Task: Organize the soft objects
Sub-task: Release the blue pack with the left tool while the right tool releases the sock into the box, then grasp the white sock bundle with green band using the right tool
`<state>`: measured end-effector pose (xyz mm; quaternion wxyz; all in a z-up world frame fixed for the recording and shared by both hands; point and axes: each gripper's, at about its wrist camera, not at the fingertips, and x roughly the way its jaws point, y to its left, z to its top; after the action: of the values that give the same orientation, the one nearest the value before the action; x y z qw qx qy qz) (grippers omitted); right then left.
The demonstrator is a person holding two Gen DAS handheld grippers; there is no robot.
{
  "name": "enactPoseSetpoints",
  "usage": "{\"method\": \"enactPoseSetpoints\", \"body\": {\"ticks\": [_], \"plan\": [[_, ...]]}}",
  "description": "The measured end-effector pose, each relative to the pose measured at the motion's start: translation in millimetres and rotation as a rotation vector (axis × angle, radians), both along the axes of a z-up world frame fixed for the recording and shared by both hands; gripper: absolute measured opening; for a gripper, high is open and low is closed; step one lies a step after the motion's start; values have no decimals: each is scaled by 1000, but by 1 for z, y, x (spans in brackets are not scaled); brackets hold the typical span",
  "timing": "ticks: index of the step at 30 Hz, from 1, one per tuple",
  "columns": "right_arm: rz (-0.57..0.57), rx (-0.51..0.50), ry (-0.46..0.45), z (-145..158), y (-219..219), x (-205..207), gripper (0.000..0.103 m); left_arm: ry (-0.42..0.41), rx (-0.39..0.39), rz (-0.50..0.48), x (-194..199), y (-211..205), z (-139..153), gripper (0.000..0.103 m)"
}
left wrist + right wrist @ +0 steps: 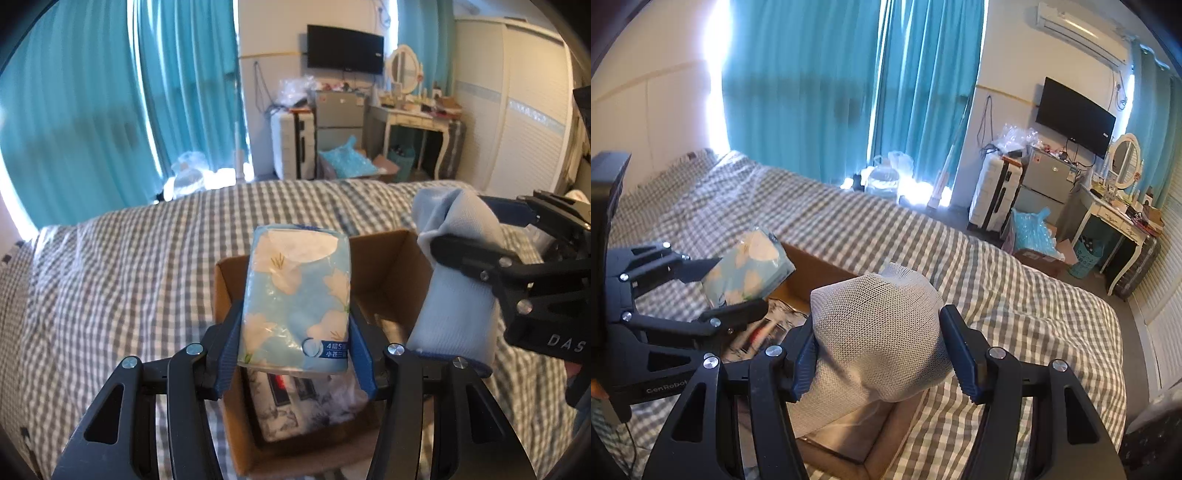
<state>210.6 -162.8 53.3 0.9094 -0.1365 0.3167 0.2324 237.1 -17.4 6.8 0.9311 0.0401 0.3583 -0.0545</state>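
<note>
The left gripper (pixel 295 354) pinches a tissue pack (pixel 295 299) and the right gripper (pixel 877 354) pinches a sock (pixel 875 332) in their jaws above the box (pixel 384 266), which already has some things inside, so both still need dropping in.

one tissue pack (pixel 295 299), one sock (pixel 458 280), one cardboard box (pixel 384 273), two hand-held grippers.

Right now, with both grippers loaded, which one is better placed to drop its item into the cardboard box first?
Left. The left gripper holds the blue floral tissue pack directly over the open brown cardboard box. The right gripper, clamping the pale knitted sock bundle, hangs nearer the box's edge.
</note>
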Motion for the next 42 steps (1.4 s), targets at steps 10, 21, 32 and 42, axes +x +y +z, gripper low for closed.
{"method": "enactPoseSetpoints", "body": {"ticks": [10, 21, 32, 42], "plan": [[-37, 67, -23, 2, -7, -4, 86, 23, 5, 2, -3, -8, -5, 61], [-65, 42, -97, 71, -33, -87, 87, -106, 19, -10, -79, -3, 69, 81], [-74, -25, 2, 52, -51, -184, 87, -131, 31, -26, -164, 20, 80, 82], [-160, -2, 305, -89, -55, -207, 73, -26, 10, 47, -189, 30, -8, 82]]}}
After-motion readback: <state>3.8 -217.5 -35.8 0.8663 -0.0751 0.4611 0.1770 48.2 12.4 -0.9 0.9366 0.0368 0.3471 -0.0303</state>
